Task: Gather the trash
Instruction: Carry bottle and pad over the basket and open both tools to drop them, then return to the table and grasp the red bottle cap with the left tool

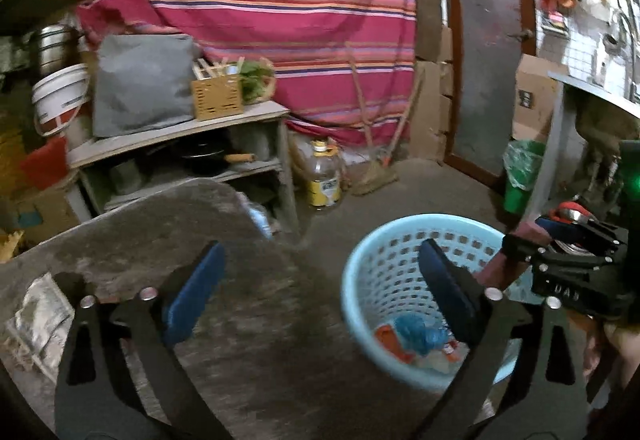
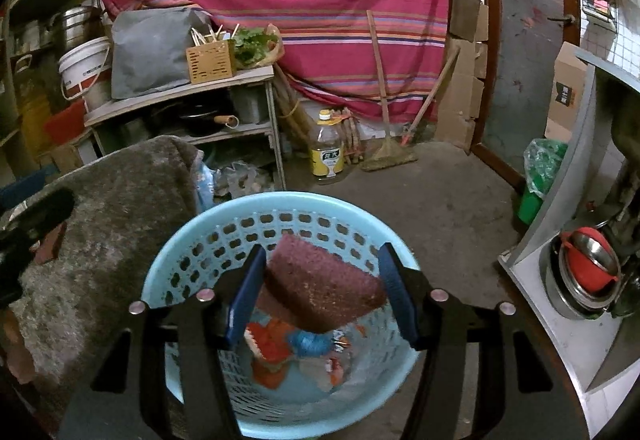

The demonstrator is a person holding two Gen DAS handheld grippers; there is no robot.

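Fingers first: the left gripper [image 1: 320, 288] had its blue pads wide apart with nothing between them, hovering over the grey rug-covered table [image 1: 168, 224] with one finger hanging out over the basket. Left of it, at the table edge, lay a crumpled greyish wrapper [image 1: 38, 316], which looked like trash not yet picked up, though it was too blurry to be sure what it was.

Moving right, the light blue basket [image 2: 188, 240] sat on the floor right beside the table. Its bottom already held a few bits: something orange-red, a blue wad [image 2: 310, 342] and some pale wrappers. So a fair chunk of the collecting looked done already.

Right over that, the right gripper [image 2: 322, 288] held a reddish-brown sponge [image 2: 324, 280] above the basket mouth. Its fingers sat on either side of the sponge, touching at the ends from what I could see, so I'd call it clamped, not released. The sponge was tilted, one corner dipping toward the trash below.

My guess on progress: this piece was one drop from being done, and all it needed was for the fingers to spread. After that, the wrapper on the left was the only obvious leftover on the table. The green bin [image 2: 538, 180] farther right by the door wasn't part of this as far as I could tell.
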